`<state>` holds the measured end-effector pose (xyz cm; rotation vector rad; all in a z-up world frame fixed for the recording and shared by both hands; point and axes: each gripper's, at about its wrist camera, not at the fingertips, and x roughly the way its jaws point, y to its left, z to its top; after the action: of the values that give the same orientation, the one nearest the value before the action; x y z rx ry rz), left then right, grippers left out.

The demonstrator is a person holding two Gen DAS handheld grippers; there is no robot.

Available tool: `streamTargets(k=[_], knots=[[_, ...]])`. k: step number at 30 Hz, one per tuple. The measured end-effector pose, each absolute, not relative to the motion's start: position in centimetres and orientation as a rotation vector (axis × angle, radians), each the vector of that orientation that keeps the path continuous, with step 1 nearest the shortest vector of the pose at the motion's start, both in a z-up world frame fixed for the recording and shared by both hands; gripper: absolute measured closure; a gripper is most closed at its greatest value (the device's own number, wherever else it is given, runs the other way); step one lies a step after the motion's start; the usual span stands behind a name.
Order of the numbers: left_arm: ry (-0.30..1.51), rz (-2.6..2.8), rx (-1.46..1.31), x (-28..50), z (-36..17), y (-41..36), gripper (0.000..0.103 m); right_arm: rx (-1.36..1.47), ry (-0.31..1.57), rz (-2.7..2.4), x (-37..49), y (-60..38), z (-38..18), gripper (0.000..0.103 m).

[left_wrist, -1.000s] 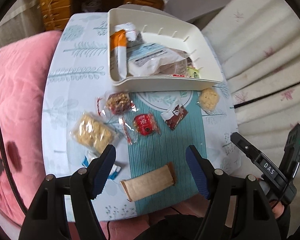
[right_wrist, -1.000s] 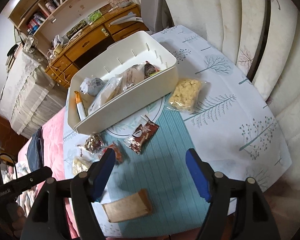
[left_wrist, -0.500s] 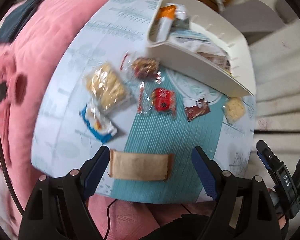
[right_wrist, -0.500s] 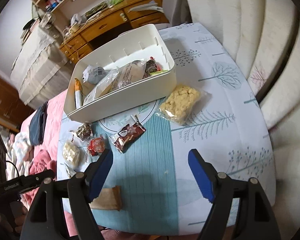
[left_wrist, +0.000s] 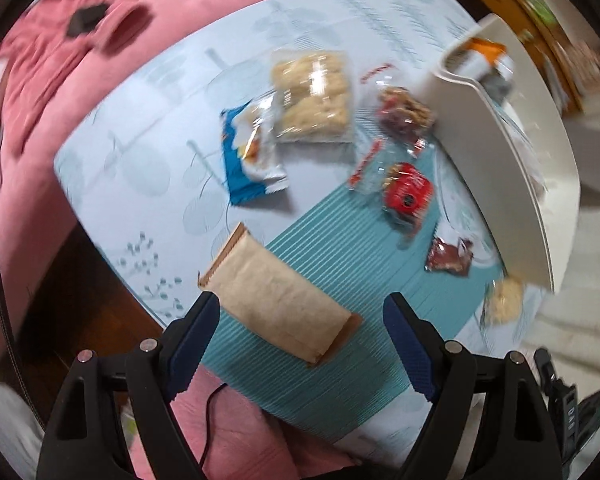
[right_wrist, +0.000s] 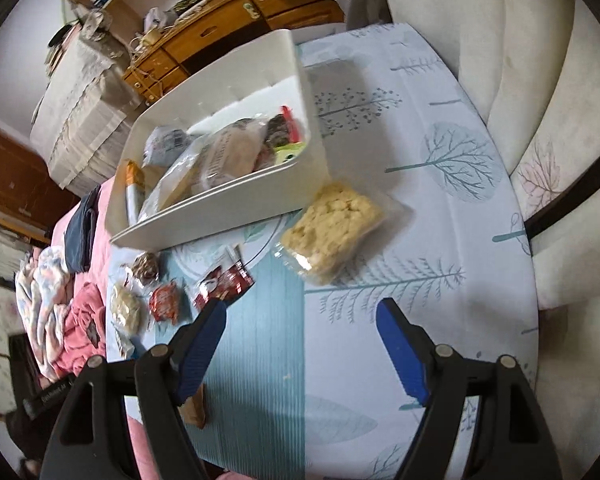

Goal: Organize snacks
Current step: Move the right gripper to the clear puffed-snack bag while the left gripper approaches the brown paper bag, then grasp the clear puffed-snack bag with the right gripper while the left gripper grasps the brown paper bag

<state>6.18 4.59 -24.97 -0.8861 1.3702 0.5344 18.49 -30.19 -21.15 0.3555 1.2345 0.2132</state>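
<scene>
The left gripper (left_wrist: 300, 320) is hanging with its jaws standing wide, having just been opening, and a brown paper-wrapped bar (left_wrist: 278, 300) is lying slantwise below and between them on the surface, with no pad pressing on it. The right gripper (right_wrist: 300, 320) is also spreading wide after just opening, with nothing between its jaws but bare teal striped cloth (right_wrist: 260, 360). Out from the left jaws, a blue-and-white packet (left_wrist: 248, 152), a clear bag of pale rice-crisp squares (left_wrist: 312, 96), a nut-and-fruit cluster in clear wrap (left_wrist: 404, 116), a red wrapped sweet (left_wrist: 408, 192) and a dark brown sachet (left_wrist: 450, 260) are lying loose on the tablecloth (left_wrist: 148, 152), which is printed with pale trees. Ahead of the right jaws, a clear pack of crumbly yellow biscuit (right_wrist: 332, 228) is resting just beside the corner of the white bin (right_wrist: 220, 216), which is holding several packets already, an orange-and-white tube among them. A pink quilt (left_wrist: 60, 60) is lying past the surface's edge on the left gripper's side. A cream padded seat back (right_wrist: 540, 100) is flanking the surface on the right gripper's side, and a wooden desk with drawers (right_wrist: 220, 28) and shelves is standing beyond the bin.
</scene>
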Motion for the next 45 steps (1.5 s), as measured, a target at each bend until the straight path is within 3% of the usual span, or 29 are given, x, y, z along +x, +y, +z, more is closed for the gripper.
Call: streamTargets(k=[18, 32, 34, 39, 45], knots=[[1.328, 0.828, -1.277, 2.7, -31.1, 4.9, 0.019, 0.450, 1.279, 0.140, 24.8, -30.5, -26.8, 0.025], [1.312, 0.936, -1.328, 1.6, -33.3, 5.3, 0.019, 0.333, 1.317, 0.006, 27.3, -28.2, -29.3, 0.025], [1.312, 0.947, -1.327, 2.2, -33.1, 5.6, 0.021, 0.301, 1.320, -0.012, 27.6, -27.9, -29.4, 0.026], [1.324, 0.989, -1.316, 2.2, -32.3, 5.5, 0.038, 0.217, 1.335, -0.029, 27.9, -27.0, -29.6, 0.031], [1.313, 0.987, -1.319, 0.8, -31.9, 5.3, 0.044, 0.199, 1.353, -0.022, 27.9, -26.8, -29.3, 0.040]])
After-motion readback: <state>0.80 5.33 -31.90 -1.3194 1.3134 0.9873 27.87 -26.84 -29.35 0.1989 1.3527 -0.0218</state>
